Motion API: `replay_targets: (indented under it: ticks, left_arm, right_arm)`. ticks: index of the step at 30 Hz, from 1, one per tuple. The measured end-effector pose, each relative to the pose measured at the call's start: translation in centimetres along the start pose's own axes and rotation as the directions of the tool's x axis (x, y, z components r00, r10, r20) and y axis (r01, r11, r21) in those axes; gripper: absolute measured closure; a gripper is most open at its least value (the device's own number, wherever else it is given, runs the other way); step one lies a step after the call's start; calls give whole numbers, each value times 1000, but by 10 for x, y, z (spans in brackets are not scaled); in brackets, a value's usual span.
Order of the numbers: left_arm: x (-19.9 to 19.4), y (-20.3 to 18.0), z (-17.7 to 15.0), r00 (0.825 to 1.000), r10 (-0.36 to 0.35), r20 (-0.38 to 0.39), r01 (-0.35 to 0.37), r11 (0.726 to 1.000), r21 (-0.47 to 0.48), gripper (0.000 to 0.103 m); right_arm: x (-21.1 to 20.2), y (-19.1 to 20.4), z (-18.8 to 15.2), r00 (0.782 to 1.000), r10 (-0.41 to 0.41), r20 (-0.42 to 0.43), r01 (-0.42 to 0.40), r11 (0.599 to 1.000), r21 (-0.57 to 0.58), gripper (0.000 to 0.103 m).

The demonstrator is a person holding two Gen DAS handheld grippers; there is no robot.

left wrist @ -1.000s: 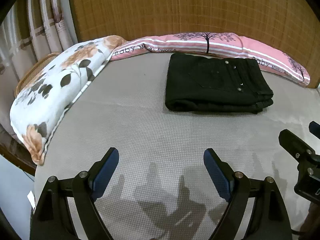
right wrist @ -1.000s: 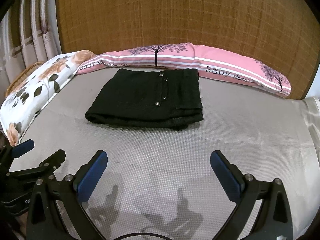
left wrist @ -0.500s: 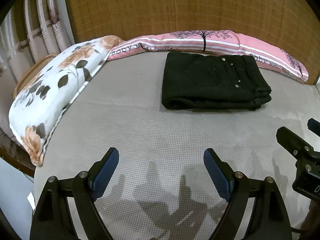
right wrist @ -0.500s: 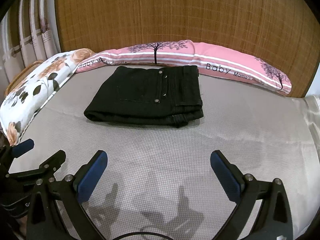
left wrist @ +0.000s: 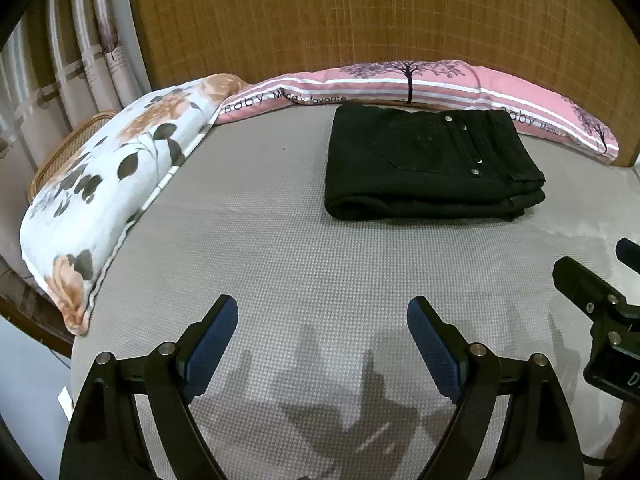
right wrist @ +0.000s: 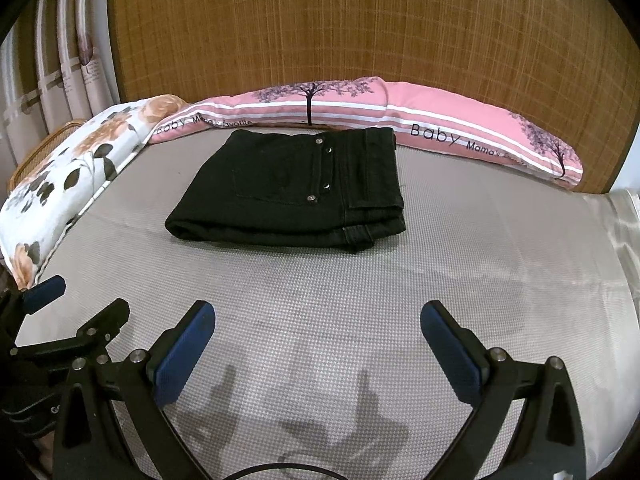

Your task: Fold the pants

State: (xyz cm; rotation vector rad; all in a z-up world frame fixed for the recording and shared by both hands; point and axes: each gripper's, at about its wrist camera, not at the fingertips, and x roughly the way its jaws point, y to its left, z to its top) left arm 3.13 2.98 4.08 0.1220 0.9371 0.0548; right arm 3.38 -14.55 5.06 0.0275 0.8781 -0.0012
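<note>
The black pants (left wrist: 428, 164) lie as a compact folded stack at the far side of the grey mat (left wrist: 280, 264), just in front of the pink bolster pillow (left wrist: 400, 80). In the right wrist view the same pants (right wrist: 296, 192) show waistband and rivets on top, layered edges stacked at the right end, fold rounded at the left. The floral pillow (left wrist: 112, 184) runs along the left edge of the mat, well apart from the stack.

Your left gripper (left wrist: 322, 344) hovers over bare mat near you, jaws spread wide, nothing between the blue pads (left wrist: 212, 344). Your right gripper (right wrist: 318, 348) is the same: jaws spread wide, empty, over bare mat and well short of the pants. Each gripper shows at the edge of the other's view, side by side.

Step in hand, judging from the layout: the folding looks finished, or nearly. The stack is squared and neither tool touches it.

Next move, if any: probably just a tidy. The right-end layers look slightly uneven, so you could reach forward and nudge or press them flush. That calls for a low approach so you don't drag the top layer off. Otherwise hold clear and end the take.
</note>
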Motion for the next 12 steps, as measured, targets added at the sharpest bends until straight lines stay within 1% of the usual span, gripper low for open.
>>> replay_targets:
  ticks: [12]
  left_arm:
    - [1,2,2,1000,-26,-3,26,1000,9,16]
  right_arm:
    - [2,4,-3,1000,0,-13,0,1000,-11,1]
